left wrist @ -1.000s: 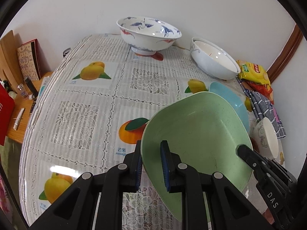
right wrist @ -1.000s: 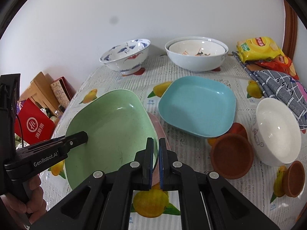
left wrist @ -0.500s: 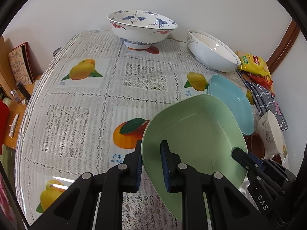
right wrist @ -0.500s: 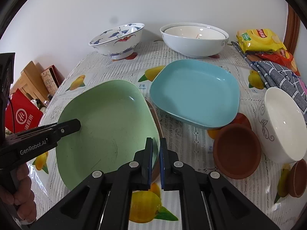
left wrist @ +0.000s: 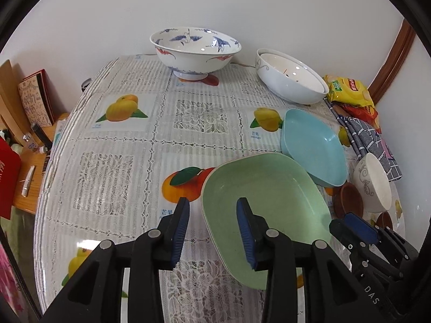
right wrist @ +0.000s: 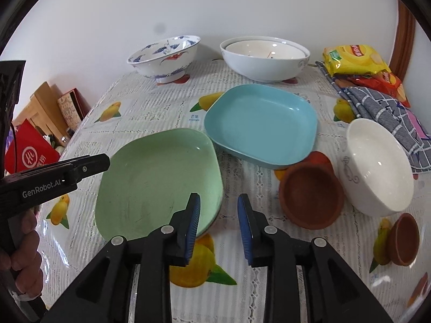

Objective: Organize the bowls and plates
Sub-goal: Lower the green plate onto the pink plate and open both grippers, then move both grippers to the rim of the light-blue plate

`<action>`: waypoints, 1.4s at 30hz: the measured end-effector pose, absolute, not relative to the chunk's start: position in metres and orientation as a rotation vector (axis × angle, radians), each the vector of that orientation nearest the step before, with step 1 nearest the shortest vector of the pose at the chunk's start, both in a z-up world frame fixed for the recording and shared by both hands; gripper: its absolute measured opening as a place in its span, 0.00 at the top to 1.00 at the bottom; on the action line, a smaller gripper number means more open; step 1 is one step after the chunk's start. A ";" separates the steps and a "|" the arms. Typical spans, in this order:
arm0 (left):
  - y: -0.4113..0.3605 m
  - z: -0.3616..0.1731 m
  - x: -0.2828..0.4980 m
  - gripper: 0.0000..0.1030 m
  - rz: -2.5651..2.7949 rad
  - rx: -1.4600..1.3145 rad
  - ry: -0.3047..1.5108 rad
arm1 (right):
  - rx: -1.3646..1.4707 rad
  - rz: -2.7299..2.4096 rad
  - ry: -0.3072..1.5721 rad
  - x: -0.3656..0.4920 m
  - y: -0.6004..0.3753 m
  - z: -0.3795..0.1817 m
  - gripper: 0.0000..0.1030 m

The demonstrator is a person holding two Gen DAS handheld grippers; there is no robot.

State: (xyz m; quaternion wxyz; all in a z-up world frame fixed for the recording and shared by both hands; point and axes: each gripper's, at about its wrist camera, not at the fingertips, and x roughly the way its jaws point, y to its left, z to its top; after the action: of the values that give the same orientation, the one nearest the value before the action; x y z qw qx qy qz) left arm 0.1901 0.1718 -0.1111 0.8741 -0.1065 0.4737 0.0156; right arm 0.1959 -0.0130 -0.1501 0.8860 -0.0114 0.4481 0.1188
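A green square plate [left wrist: 264, 196] [right wrist: 159, 180] lies on the table on top of another plate whose rim just shows under it. My left gripper [left wrist: 212, 231] is open, its jaws either side of the plate's left rim. My right gripper [right wrist: 219, 226] is open at the plate's right rim, empty. A blue square plate [right wrist: 261, 123] [left wrist: 313, 148] lies behind it. Two white bowls [right wrist: 265, 58] are nested at the back beside a blue-patterned bowl [right wrist: 164, 56] [left wrist: 195, 51].
A white bowl [right wrist: 379, 164], a brown dish [right wrist: 309, 196] and a smaller brown dish [right wrist: 404, 239] stand on the right. Snack bags [right wrist: 355, 59] and a checked cloth [right wrist: 385, 113] lie at the back right. The fruit-print tablecloth [left wrist: 113, 161] ends at left above a side shelf [left wrist: 29, 145].
Both grippers have opened and let go of the green plate, which now rests flat on the plate below. Both have drawn back slightly.
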 end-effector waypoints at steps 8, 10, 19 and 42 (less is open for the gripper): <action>0.152 -0.079 0.167 0.55 0.030 -0.191 0.927 | 0.028 0.177 0.857 0.165 -0.049 -0.119 0.56; 0.143 -0.070 0.161 0.54 0.026 -0.179 0.910 | 0.036 0.154 0.834 0.157 -0.060 -0.110 0.56; 0.098 -0.031 0.142 0.54 -0.015 -0.137 0.837 | 0.066 0.076 0.775 0.131 -0.110 -0.076 0.56; 0.085 -0.003 0.173 0.37 0.026 -0.111 0.820 | 0.085 0.177 0.763 0.181 -0.118 -0.046 0.54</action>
State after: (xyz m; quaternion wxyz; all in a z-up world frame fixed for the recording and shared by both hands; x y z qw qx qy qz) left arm 0.1729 0.0855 -0.0032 0.9155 -0.0539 0.3984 0.0126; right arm 0.1815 -0.1179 -0.0458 0.9234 0.0414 0.3718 0.0862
